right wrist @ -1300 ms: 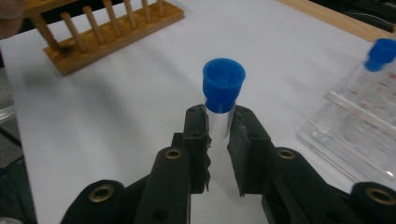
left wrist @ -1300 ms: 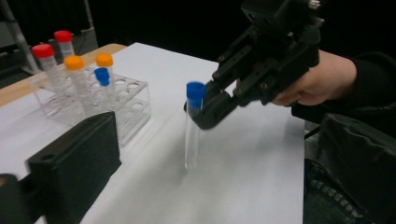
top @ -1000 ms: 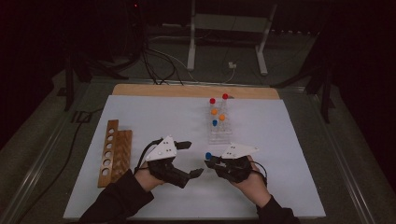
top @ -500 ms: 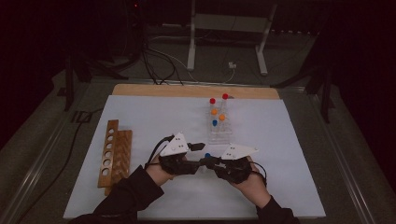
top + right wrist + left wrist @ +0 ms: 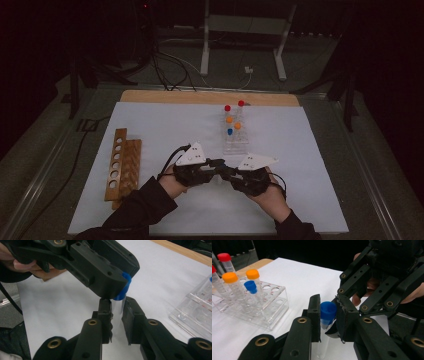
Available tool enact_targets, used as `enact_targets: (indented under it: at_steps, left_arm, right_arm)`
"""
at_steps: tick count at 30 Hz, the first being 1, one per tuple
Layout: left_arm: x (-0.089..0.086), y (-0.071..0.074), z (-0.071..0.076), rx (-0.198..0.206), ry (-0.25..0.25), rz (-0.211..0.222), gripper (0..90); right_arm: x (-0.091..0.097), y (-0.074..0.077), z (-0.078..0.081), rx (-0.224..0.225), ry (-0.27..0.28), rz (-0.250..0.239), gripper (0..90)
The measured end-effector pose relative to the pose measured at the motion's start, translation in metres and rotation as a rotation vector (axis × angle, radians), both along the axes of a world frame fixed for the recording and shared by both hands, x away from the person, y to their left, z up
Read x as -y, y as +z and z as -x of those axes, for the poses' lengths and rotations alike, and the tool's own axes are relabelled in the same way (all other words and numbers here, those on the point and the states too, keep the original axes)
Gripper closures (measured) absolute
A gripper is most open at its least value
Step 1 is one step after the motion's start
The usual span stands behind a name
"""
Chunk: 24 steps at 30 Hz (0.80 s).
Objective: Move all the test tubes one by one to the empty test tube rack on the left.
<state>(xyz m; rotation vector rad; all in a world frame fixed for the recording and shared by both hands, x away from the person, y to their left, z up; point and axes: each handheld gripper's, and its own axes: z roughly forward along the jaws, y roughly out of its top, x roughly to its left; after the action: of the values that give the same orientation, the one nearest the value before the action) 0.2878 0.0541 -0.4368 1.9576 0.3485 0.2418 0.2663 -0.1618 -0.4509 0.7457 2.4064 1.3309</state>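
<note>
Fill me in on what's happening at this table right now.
A person works with two handheld grippers over a white mat. The right gripper is shut on the clear body of a tube. The left gripper has just been closing and now clamps that tube's blue cap. The tube is held just in front of a clear rack, which holds red-, orange- and blue-capped tubes. A wooden rack lies at the left.

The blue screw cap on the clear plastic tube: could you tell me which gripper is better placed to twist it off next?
Probably the left gripper: its jaws, which have just been closing, now clamp the blue screw cap. The right gripper grips the clear plastic tube below the cap, so it is better placed to steady the tube.
</note>
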Motion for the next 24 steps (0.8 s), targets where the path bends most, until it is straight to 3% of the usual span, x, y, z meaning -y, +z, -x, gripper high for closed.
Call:
enact_targets:
  at_steps: [12,19,24]
  left_arm:
    - [0.0,0.001,0.0,0.014,0.004,-0.014,77.5]
    - [-0.008,0.006,-0.006,0.008,0.046,0.006,77.5]
    - [-0.018,0.012,-0.009,0.014,0.074,0.009,77.5]
  right_arm:
    - [0.0,-0.001,-0.001,0.001,-0.003,-0.011,75.8]
    - [0.003,-0.001,-0.001,0.0,-0.031,-0.027,52.3]
    - [0.006,-0.001,-0.001,0.009,-0.042,-0.045,43.2]
